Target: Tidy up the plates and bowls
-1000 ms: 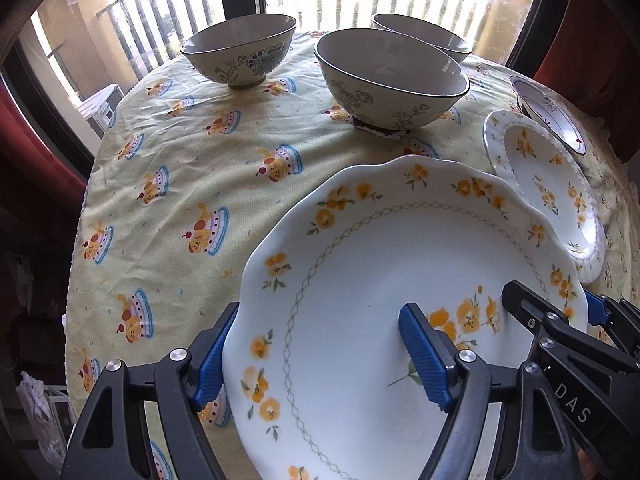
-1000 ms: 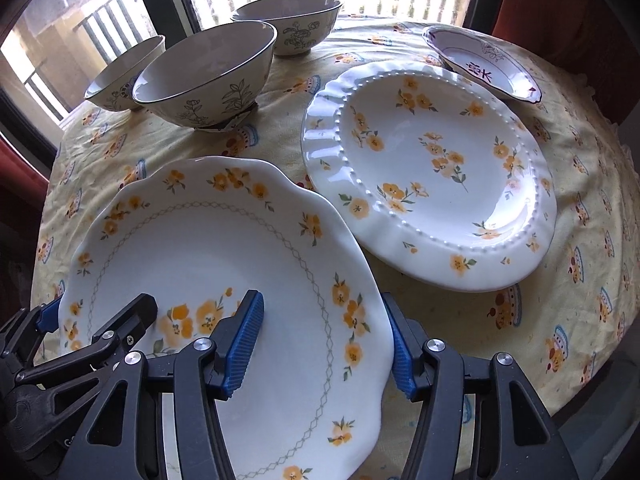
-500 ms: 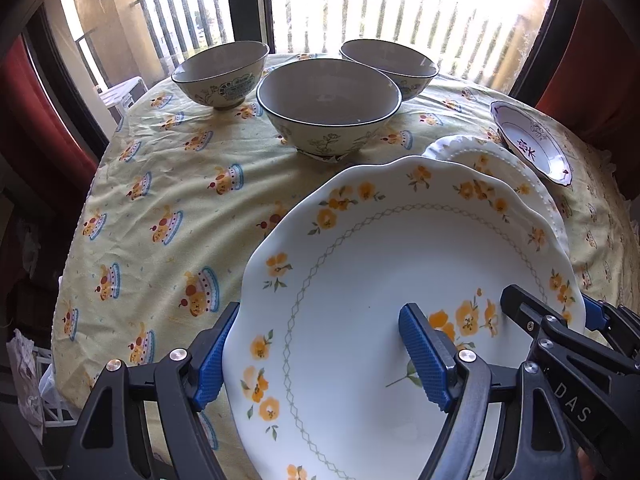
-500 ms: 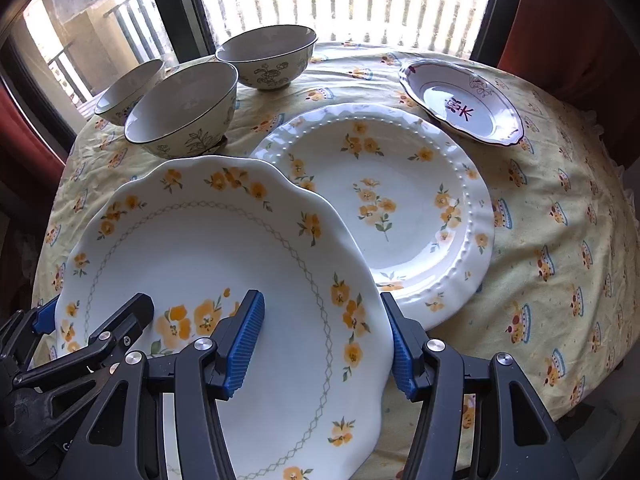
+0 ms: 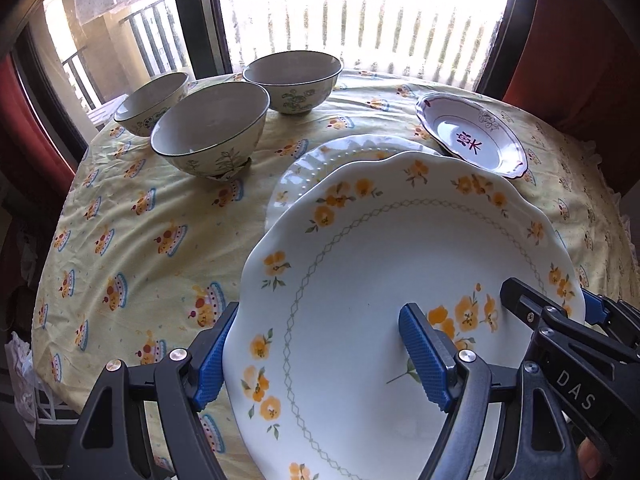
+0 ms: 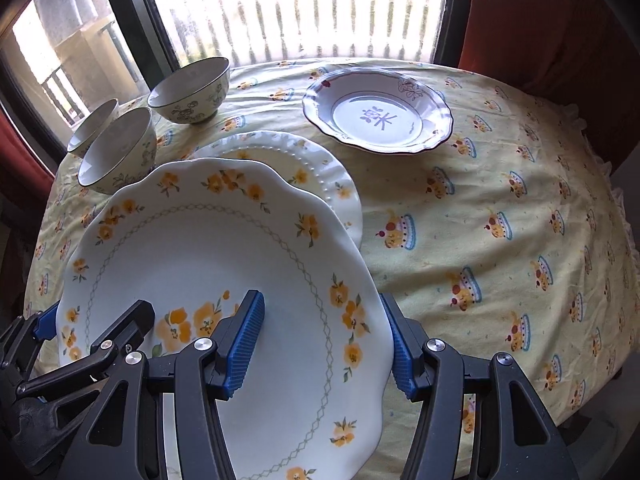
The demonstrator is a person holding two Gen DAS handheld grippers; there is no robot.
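Note:
Both grippers hold one large white plate with yellow flowers (image 5: 384, 264) (image 6: 208, 248) above the table. My left gripper (image 5: 320, 356) is shut on its left rim. My right gripper (image 6: 320, 344) is shut on its right rim and shows at the lower right of the left wrist view (image 5: 560, 340). The held plate hangs over a white beaded plate with yellow flowers (image 5: 320, 160) (image 6: 296, 160) that lies on the table. A purple-rimmed dish (image 5: 472, 136) (image 6: 380, 112) lies at the back right. Three patterned bowls (image 5: 212, 128) (image 5: 292, 80) (image 5: 154, 100) stand at the back left.
The round table (image 6: 500, 220) wears a yellow cloth with cupcake prints. A window with railings (image 5: 360, 16) is behind it, with red curtains (image 6: 560, 40) at the sides. The table edge drops off at the left and right.
Both grippers have lifted the flowered plate and carried it to the right, so it now hangs over the beaded plate. The bowls look farther away.

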